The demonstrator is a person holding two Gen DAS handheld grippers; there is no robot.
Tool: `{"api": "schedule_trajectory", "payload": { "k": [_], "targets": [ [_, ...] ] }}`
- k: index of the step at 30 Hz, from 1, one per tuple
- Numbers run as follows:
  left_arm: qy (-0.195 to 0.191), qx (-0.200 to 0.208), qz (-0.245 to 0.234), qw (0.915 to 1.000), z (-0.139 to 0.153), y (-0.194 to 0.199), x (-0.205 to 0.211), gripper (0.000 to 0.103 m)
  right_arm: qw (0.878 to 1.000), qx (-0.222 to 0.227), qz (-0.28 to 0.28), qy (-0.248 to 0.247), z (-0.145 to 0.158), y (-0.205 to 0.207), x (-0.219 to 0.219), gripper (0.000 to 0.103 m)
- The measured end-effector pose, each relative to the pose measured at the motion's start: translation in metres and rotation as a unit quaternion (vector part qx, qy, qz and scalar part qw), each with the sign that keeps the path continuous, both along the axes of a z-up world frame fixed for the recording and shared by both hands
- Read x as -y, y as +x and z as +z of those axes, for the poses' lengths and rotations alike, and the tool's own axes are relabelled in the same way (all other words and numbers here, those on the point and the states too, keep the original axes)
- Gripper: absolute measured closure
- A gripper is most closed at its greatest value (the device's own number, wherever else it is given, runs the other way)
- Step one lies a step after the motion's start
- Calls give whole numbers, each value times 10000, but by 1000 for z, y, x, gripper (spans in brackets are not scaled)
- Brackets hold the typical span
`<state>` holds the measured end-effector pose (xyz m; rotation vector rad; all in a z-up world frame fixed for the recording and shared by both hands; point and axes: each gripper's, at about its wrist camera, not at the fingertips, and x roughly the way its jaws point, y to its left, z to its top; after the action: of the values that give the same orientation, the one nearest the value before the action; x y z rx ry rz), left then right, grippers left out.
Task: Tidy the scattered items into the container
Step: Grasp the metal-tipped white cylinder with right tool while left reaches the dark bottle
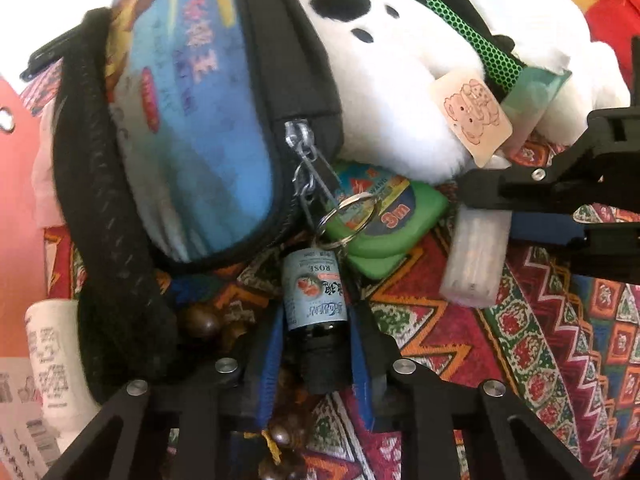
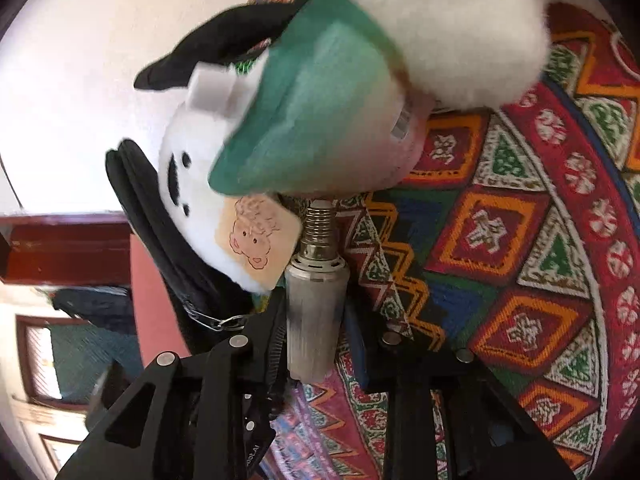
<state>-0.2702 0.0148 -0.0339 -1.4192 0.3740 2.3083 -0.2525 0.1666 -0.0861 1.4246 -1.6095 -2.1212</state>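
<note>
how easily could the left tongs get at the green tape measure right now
Probably not easily: the left tongs are shut on the small bottle, and the tape measure lies partly under the plush and key ring.

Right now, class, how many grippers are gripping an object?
2: the left gripper clamps the small bottle; the right gripper clamps the frosted tube beside the plush toy.

A patterned cloth [image 1: 540, 340] covers the desk. On it lie a small labelled bottle [image 1: 314, 294], a green tape measure [image 1: 380, 216], a frosted cylinder [image 1: 474, 260] and wooden beads [image 1: 200, 320].
</note>
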Motion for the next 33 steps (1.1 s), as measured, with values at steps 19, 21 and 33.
{"api": "schedule_trajectory", "payload": {
  "k": [19, 21, 33],
  "targets": [
    [-81, 432, -293, 9986, -3, 41, -6, 67, 9982, 129, 5, -584, 1, 2, 24, 72],
    [26, 414, -261, 9988, -2, 40, -4, 69, 9982, 183, 1, -566, -3, -5, 27, 73],
    [366, -22, -345, 9987, 32, 67, -8, 78, 9989, -194, -64, -433, 16, -2, 16, 73]
  ]
}}
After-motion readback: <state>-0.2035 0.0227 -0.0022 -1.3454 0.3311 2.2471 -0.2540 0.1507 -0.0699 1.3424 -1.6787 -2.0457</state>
